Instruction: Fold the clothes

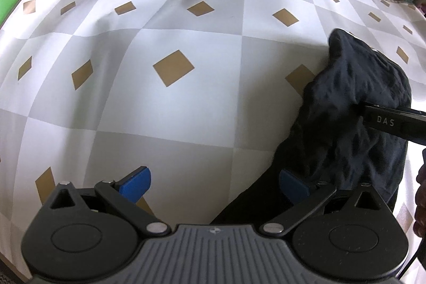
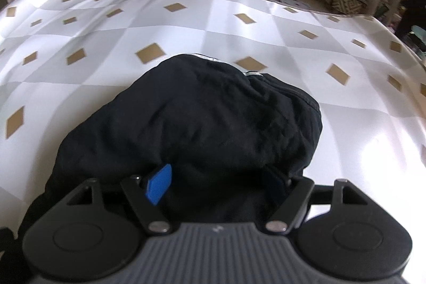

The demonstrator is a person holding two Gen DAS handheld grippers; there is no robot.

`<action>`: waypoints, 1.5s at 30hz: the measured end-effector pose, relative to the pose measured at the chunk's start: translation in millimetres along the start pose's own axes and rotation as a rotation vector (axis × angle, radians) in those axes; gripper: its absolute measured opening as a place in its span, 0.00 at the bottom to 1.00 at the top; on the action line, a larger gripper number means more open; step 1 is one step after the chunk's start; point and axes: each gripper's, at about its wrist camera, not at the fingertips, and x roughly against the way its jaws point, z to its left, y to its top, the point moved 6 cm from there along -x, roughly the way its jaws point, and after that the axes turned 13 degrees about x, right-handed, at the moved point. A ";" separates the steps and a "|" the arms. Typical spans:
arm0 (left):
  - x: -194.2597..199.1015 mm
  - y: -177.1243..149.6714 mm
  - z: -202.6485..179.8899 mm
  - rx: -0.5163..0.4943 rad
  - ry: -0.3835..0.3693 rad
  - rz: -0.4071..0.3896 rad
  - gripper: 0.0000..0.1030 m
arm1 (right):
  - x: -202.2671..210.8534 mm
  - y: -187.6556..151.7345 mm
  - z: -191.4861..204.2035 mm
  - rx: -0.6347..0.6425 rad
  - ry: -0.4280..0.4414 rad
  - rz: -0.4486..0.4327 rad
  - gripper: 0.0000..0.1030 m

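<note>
Checkered cloth covers the counter; left tongs gape empty, right tongs spread around black garment.

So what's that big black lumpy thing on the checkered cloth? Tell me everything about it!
It is a black garment, soft, wrinkly fabric bunched into a rounded heap, not folded yet. A thin white trim shows along its far edge. It lies on the tablecloth with grey-white checks and tan diamonds. The right gripper has its blue pads spread around the near part, with cloth between them.
</note>
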 end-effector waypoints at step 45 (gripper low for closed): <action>34.8 -17.3 -44.9 -0.107 -0.092 -0.050 1.00 | 4.9 -29.9 -47.5 -0.040 -0.020 0.065 0.79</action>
